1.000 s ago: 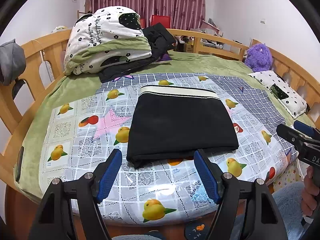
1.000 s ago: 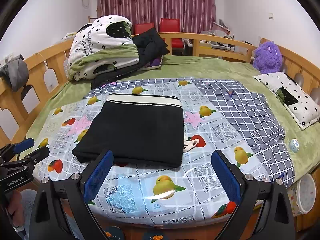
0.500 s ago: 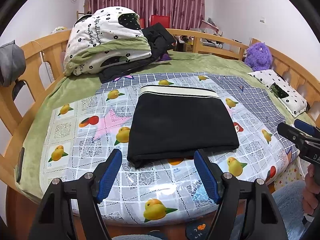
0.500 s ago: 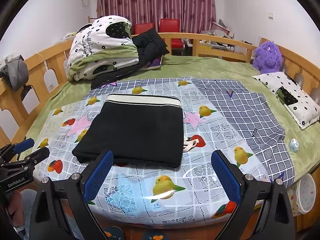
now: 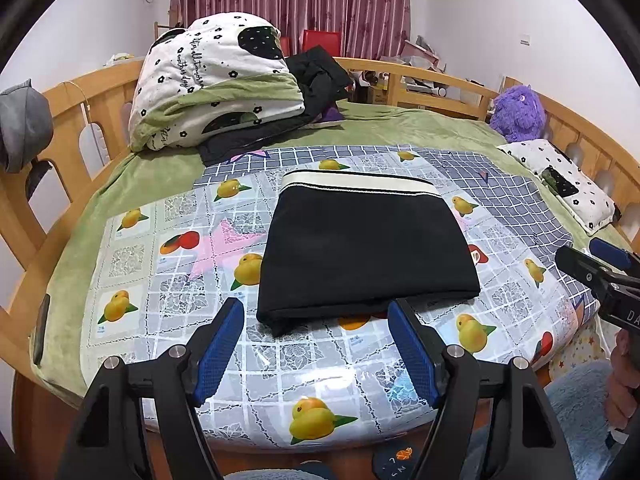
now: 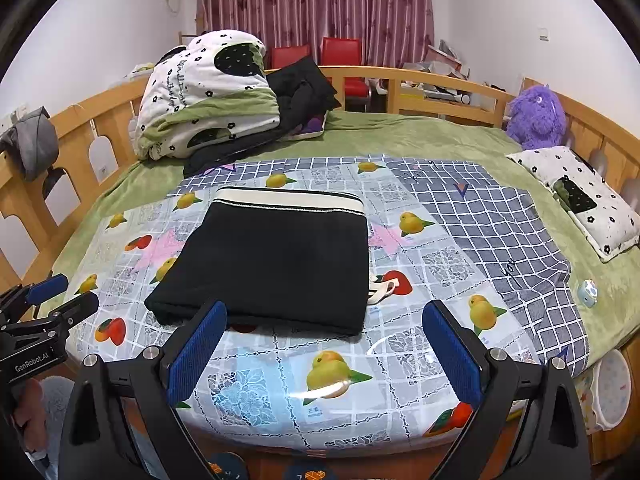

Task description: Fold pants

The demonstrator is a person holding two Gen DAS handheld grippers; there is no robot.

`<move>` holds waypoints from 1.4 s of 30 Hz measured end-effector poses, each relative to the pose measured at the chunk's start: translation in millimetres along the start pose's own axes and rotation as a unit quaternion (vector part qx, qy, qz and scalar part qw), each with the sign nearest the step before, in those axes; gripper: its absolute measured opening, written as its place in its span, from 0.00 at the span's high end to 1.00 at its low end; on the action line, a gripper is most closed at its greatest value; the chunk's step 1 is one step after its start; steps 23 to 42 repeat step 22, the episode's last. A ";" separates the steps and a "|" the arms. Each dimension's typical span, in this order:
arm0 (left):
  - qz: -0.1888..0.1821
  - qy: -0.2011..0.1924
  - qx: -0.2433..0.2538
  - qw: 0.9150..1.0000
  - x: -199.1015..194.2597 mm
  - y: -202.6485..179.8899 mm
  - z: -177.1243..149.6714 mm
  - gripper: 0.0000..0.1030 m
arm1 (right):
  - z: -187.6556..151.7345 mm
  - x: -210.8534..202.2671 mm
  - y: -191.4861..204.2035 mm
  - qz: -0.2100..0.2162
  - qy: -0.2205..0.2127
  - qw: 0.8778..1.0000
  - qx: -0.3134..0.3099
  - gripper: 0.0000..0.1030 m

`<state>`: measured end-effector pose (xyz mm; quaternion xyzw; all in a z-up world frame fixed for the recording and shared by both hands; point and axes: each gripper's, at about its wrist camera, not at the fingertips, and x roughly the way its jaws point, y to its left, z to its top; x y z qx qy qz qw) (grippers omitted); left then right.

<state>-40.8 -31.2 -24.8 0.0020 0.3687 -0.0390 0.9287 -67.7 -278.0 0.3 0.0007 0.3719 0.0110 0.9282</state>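
1. Pants (image 5: 366, 248), black with a cream waistband, lie folded flat on a fruit-print plastic cover (image 5: 168, 280) on the bed (image 6: 420, 136).
2. "GenRobot.AI" is printed on the left claw (image 6: 60, 300).
3. Left claw and right claw (image 6: 324, 356) both hang released, short of the pants.
4. A quilt pile (image 5: 216, 84), purple plush toy (image 6: 536, 118) and pillow (image 6: 580, 200) sit around.

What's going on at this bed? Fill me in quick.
A person holds a two-finger gripper in each hand, working on folding pants. The black pants lie folded into a compact rectangle on the fruit-print cover, cream waistband at the far edge. The left gripper and right gripper are both open, hanging just short of the pants' near edge and gripping nothing. The fold looks finished or nearly so.
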 end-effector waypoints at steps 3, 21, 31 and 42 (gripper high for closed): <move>-0.001 0.000 -0.001 1.000 -0.1 1.9 -0.5 0.29 | 0.1 -0.1 -0.1 0.001 0.000 1.000 0.001 0.06; -0.002 -0.001 -0.001 1.000 -0.8 2.7 -0.9 0.29 | -0.7 -0.2 -0.5 0.002 0.000 1.000 0.002 0.06; -0.003 0.000 0.000 1.000 -0.7 2.8 -0.8 0.29 | -0.3 0.0 -1.0 0.002 0.000 1.000 0.002 0.06; -0.003 0.000 0.000 1.000 -0.7 2.8 -0.8 0.29 | -0.3 0.0 -1.0 0.002 0.000 1.000 0.002 0.06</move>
